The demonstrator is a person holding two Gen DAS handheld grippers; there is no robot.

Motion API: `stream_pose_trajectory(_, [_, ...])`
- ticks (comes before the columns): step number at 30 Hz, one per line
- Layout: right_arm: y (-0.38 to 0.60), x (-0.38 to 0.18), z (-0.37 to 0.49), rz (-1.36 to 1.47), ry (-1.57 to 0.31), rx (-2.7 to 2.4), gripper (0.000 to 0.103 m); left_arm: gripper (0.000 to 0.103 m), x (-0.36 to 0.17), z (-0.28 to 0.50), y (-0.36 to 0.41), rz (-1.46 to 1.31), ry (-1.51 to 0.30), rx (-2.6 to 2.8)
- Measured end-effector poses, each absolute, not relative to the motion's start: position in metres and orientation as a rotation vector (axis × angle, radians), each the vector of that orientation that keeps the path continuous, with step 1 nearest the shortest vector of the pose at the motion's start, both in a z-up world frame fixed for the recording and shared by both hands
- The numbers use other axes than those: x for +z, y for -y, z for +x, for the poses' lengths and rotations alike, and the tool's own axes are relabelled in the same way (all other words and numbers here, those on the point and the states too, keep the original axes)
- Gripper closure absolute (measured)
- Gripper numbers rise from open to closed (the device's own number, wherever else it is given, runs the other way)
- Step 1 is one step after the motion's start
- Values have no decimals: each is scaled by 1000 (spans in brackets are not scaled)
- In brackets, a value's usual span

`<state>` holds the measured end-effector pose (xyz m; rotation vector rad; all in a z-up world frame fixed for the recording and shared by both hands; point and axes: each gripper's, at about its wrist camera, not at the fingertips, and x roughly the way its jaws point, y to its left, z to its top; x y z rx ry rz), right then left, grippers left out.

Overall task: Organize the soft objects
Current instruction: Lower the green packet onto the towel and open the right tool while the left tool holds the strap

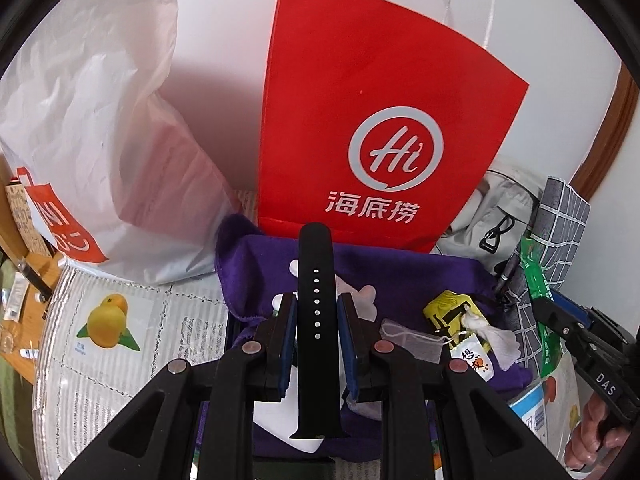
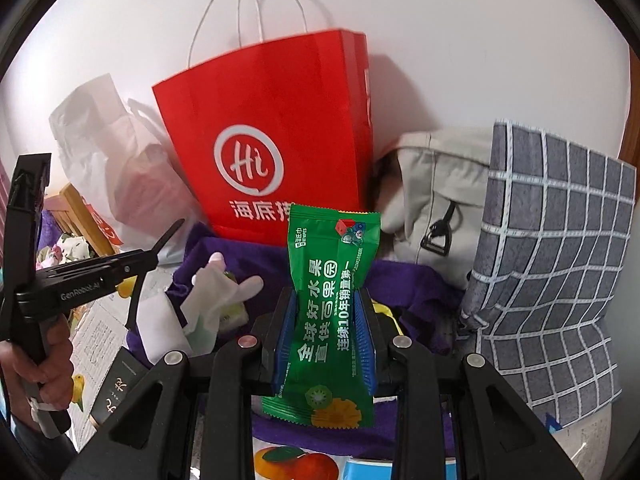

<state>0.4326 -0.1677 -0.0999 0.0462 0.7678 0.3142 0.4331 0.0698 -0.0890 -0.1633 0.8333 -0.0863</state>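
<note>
I've got the left tongs (image 1: 316, 320) clamped on the black watch strap (image 1: 316, 320) and right tongs (image 2: 325, 332) on the green wet-wipe packet (image 2: 332, 300), both over the purple cloth (image 1: 400, 264); I'd lower gently, release flat.

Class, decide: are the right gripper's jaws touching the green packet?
Touching. In the right wrist view the right gripper has both blue-lined jaws pressed against the green packet, pinching its middle inward.
</note>
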Motion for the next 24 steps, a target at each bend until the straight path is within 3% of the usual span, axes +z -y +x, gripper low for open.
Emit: stream_pose_trajectory(24, [142, -167, 464, 17, -967, 350, 74, 83, -109, 444, -62, -198, -895, -148])
